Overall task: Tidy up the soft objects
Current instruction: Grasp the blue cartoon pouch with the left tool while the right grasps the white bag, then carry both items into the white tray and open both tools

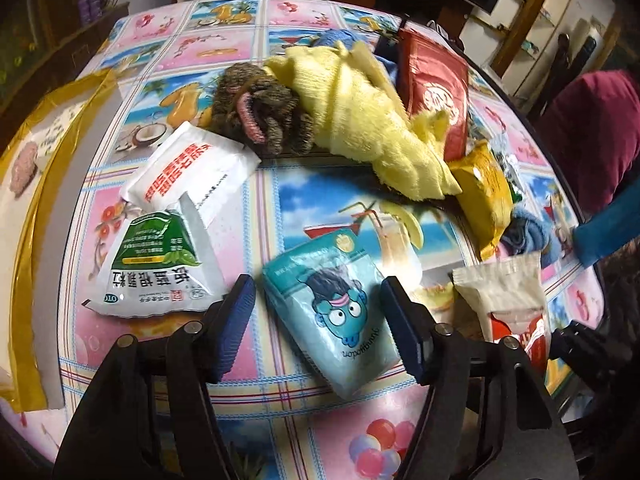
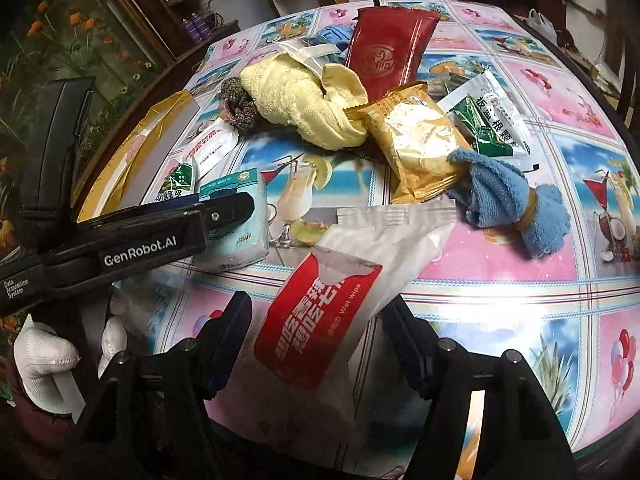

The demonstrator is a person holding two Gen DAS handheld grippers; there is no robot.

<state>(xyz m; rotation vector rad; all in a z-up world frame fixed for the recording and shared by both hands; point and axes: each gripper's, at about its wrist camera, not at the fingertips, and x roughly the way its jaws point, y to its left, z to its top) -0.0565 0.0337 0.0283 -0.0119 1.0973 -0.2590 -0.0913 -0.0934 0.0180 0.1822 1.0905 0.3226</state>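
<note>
Left gripper [image 1: 318, 330]: the jaws stand apart on either side of the blue tissue pack [image 1: 332, 312], which lies flat on the patterned table [image 1: 328, 196]. A gap shows between each blue pad and the pack, so nothing is gripped.

Right gripper [image 2: 316, 336]: the jaws stand apart with the red-and-white wet wipe pack [image 2: 332, 304] between them. Whether the pads touch the pack cannot be told; no squeeze is visible.

In the right wrist view, a white-gloved hand [image 2: 44, 364] holds the left gripper's handle.

The yellow towel [image 1: 372, 120], the brown knitted item [image 1: 260, 108] and the blue cloth [image 2: 508, 208] lie in the pile further back.
</note>
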